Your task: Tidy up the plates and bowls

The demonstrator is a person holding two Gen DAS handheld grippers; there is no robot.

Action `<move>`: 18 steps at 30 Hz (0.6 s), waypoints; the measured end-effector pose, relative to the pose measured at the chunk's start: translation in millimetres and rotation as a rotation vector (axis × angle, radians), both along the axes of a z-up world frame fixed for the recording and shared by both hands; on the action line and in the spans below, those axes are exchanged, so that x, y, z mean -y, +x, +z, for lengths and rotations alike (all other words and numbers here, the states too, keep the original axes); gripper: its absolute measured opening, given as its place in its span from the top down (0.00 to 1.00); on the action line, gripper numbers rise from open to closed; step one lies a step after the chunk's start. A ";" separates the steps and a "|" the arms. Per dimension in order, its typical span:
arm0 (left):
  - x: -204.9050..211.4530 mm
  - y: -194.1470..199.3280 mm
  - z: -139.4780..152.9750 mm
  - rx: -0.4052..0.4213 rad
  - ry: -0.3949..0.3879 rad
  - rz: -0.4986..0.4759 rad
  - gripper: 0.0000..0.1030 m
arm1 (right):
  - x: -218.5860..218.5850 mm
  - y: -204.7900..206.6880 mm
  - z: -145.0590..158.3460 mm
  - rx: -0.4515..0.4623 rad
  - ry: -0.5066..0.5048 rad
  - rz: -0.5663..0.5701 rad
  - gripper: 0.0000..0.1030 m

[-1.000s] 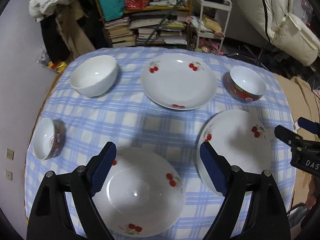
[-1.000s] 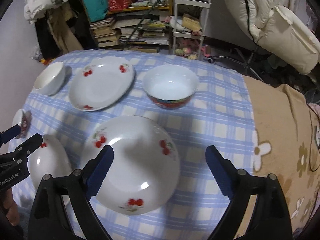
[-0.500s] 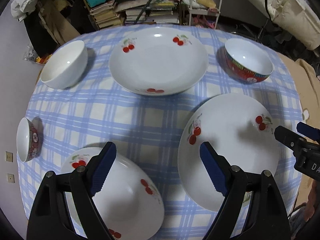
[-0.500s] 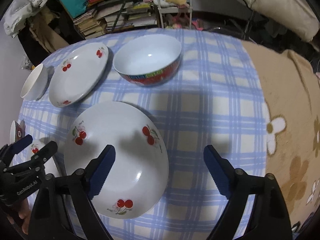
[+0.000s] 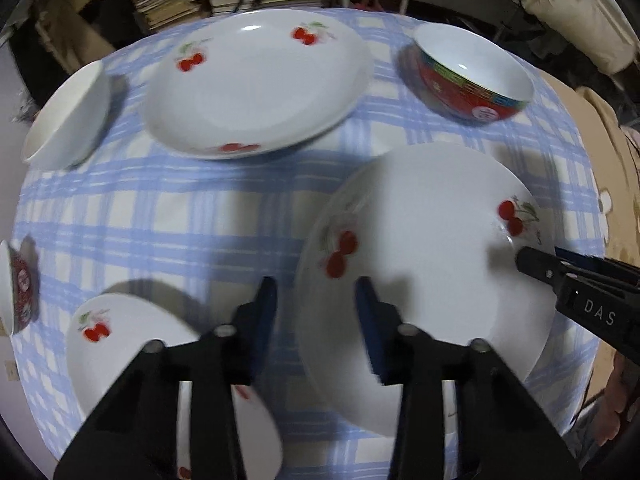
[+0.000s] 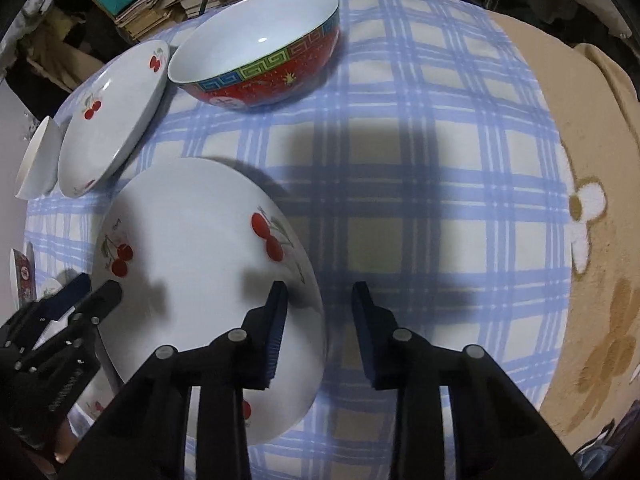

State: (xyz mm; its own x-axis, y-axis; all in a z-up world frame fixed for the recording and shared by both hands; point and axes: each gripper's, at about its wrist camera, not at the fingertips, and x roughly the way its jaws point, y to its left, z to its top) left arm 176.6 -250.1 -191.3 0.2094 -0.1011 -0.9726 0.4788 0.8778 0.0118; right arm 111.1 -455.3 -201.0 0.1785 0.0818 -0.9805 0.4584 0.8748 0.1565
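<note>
A large white plate with cherry prints [image 5: 424,264] lies on the blue checked tablecloth [image 5: 160,220]. My left gripper [image 5: 316,308] points down over the plate's left rim. Its jaws are closing with the rim between them, and the pads stand off the rim. My right gripper [image 6: 320,304] straddles the opposite rim of the same plate [image 6: 192,248]. Its jaws are closing too, and a gap shows on both sides of the rim. Each gripper shows in the other's view: the right gripper [image 5: 536,260] and the left gripper [image 6: 96,296].
A second cherry plate [image 5: 256,84] lies at the back, a third [image 5: 132,360] near left. A white bowl [image 5: 68,116], a red patterned bowl [image 6: 256,52] and a small red bowl [image 5: 16,288] stand around them. A tan flowered blanket [image 6: 592,240] lies right of the cloth.
Both grippers have come down toward the table and their jaws have narrowed. They now straddle opposite rims of the large cherry plate, which looks much closer.
</note>
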 end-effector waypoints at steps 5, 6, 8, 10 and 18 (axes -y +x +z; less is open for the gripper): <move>5.2 4.4 -5.2 0.010 0.037 0.010 0.82 | 2.7 1.7 -3.8 0.013 0.083 -0.047 0.79; 3.4 5.6 -4.6 0.003 0.026 0.011 0.82 | 5.1 1.1 -4.1 0.011 0.100 -0.073 0.79; 0.7 7.3 -2.7 -0.009 0.008 0.008 0.84 | 8.8 1.4 -4.4 0.006 0.119 -0.106 0.79; -1.2 9.5 -1.6 -0.020 -0.008 0.008 0.85 | 4.5 2.3 -3.9 0.000 0.104 -0.098 0.79; -7.0 4.5 3.7 -0.025 -0.003 0.030 0.85 | -4.7 3.6 -0.3 -0.005 0.062 -0.062 0.79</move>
State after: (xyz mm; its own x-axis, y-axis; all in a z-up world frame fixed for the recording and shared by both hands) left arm 181.0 -243.1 -187.6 0.1875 -0.0976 -0.9774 0.4524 0.8918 -0.0023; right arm 114.7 -450.7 -201.3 0.1806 0.1318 -0.9747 0.5125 0.8332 0.2076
